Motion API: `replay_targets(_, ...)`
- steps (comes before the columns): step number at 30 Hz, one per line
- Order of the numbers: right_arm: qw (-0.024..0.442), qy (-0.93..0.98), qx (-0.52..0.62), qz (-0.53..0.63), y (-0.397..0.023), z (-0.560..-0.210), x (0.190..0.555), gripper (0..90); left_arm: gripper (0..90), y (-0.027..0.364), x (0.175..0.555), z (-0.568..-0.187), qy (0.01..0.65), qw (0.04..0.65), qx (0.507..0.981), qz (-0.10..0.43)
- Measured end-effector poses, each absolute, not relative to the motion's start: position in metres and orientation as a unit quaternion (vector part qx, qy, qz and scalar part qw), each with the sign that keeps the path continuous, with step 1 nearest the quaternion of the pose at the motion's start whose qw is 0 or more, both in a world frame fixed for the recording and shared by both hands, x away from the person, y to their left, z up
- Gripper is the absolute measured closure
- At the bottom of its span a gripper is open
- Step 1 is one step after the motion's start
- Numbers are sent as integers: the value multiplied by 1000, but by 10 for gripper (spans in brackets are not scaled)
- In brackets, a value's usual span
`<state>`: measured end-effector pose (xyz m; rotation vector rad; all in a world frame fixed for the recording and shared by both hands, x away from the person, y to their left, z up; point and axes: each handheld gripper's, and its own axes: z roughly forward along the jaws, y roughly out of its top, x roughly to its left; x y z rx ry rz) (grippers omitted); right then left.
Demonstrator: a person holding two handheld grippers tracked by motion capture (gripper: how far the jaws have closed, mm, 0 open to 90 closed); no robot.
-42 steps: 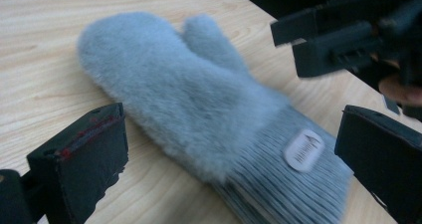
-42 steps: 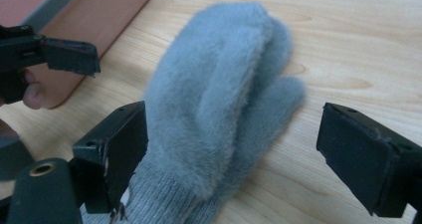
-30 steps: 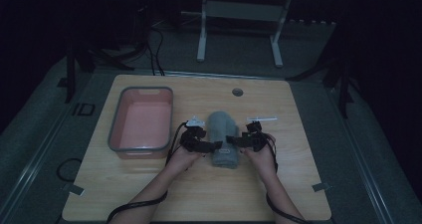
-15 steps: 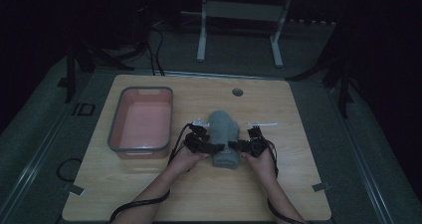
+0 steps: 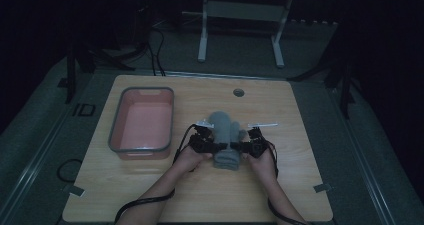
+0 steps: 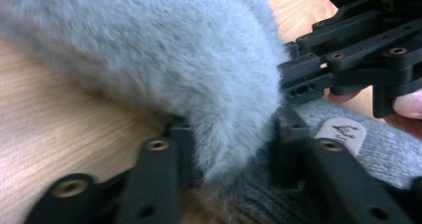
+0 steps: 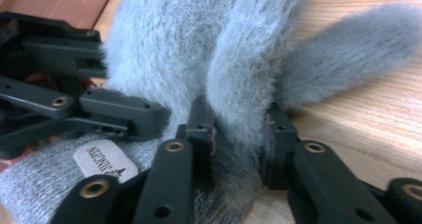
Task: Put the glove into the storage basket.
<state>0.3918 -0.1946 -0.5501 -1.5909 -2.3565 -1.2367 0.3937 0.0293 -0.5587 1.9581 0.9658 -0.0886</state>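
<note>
Dim room, wooden desk (image 5: 280,185) under a dark surround. Left tool (image 6: 226,157) clamped on a fold of grey fuzzy mitten (image 5: 225,140); right tool (image 7: 238,134) pinching another fuzzy fold of the same mitten. Tools face each other across its near, knitted cuff end, which bears a small label (image 7: 105,162). Mitten lies at desk centre, thumb out to the right. Pink tray with grey rim (image 5: 141,147) sits left of it, apart. Round hole (image 5: 238,92) near the far desk edge. White stand (image 5: 240,30) on the floor beyond.
</note>
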Motion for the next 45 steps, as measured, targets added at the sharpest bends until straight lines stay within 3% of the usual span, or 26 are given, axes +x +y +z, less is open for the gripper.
replay_targets(7,-3,-767,-505,-395,-189,-540,386,789,771,31,392,-550,382,460,801,-36)
replay_targets(27,-11,-758,-491,-430,-181,-485,382,794,778,47,392,-484,339,469,816,-4)
replay_targets(45,-15,-757,-465,-459,-137,-431,397,794,777,93,402,-429,326,463,824,30)
